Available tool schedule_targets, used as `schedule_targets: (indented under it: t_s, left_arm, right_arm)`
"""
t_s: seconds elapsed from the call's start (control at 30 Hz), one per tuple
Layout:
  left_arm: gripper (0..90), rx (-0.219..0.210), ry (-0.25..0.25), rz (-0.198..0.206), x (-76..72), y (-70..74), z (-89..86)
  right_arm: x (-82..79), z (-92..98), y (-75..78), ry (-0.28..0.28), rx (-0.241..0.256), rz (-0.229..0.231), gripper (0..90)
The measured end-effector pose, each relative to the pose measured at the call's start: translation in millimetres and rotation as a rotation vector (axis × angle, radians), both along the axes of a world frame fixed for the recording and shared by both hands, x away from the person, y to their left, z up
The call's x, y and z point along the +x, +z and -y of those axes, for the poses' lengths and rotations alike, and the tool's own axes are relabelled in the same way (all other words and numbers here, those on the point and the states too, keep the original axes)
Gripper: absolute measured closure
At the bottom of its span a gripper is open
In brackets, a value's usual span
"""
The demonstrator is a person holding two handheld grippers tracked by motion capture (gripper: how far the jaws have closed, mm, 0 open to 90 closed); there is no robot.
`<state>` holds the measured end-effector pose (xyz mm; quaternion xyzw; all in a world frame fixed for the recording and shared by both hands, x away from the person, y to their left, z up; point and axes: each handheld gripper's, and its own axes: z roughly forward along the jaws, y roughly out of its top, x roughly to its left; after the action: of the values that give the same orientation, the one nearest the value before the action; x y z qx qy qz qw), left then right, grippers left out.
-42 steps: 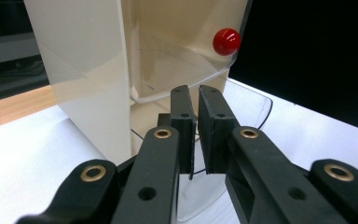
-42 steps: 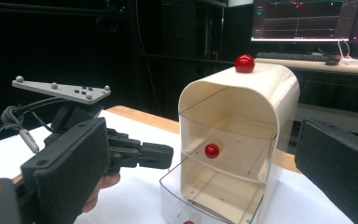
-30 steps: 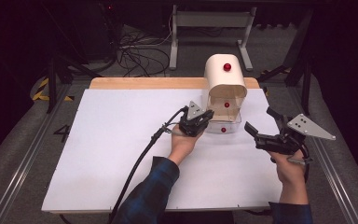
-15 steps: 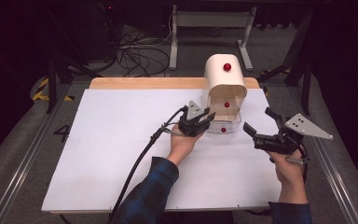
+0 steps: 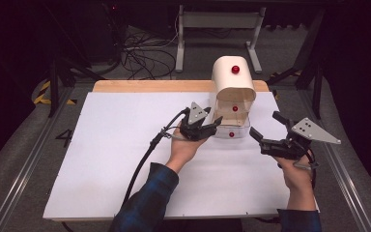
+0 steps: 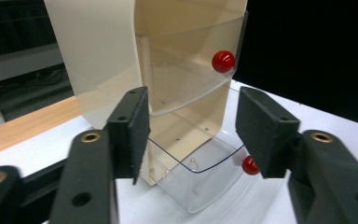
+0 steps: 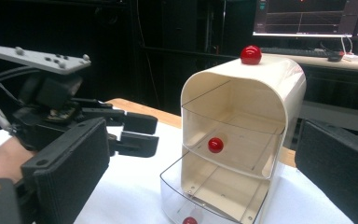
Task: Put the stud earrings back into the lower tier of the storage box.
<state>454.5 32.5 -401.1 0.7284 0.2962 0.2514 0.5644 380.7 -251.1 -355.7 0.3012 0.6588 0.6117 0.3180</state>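
Observation:
A cream cabinet (image 5: 232, 87) with two clear drawers stands at the back of the white table; a red knob (image 5: 235, 69) tops it. Its lower drawer (image 5: 232, 131) is pulled part way out, with a red knob (image 5: 231, 134) on its front. The upper drawer (image 7: 233, 149) sits pushed in and has its own red knob (image 7: 215, 145). My left gripper (image 5: 216, 124) is open just left of the lower drawer (image 6: 200, 182), nothing between its pads (image 6: 137, 133). My right gripper (image 5: 265, 126) is open to the cabinet's right, holding nothing. The left gripper (image 7: 147, 133) appears in the right gripper view too.
The white table top (image 5: 121, 159) spreads wide to the left and front of the cabinet. A wooden strip (image 5: 149, 86) runs along the back edge. Cables (image 5: 140, 58) and a metal stand (image 5: 217, 24) lie on the floor behind the table.
The left gripper has edged a little right, closer to the lower drawer. The right gripper has shifted slightly left and toward the cabinet.

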Motion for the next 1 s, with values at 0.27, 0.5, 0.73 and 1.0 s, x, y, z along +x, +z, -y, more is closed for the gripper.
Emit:
schedule_targets:
  t_s: [0.27,0.5,0.73,1.0]
  left_arm:
    - [36.7,-0.016,0.004,0.018,-9.6,7.8,-10.6]
    - [31.2,-0.023,0.014,0.027,-16.2,13.4,-23.9]
    - [26.9,-0.035,0.034,0.042,-24.9,18.7,-39.9]
    - [22.5,-0.042,0.052,0.059,-34.1,23.1,-56.7]
  right_arm:
    - [0.9,-2.7,-0.5,-0.006,-0.008,0.005,3.3]
    - [2.6,-6.1,-2.2,-0.009,-0.018,0.004,3.1]
    - [3.8,-8.1,-3.9,-0.013,-0.025,0.003,3.1]
    - [5.0,-12.7,-6.5,-0.022,-0.044,0.000,3.1]
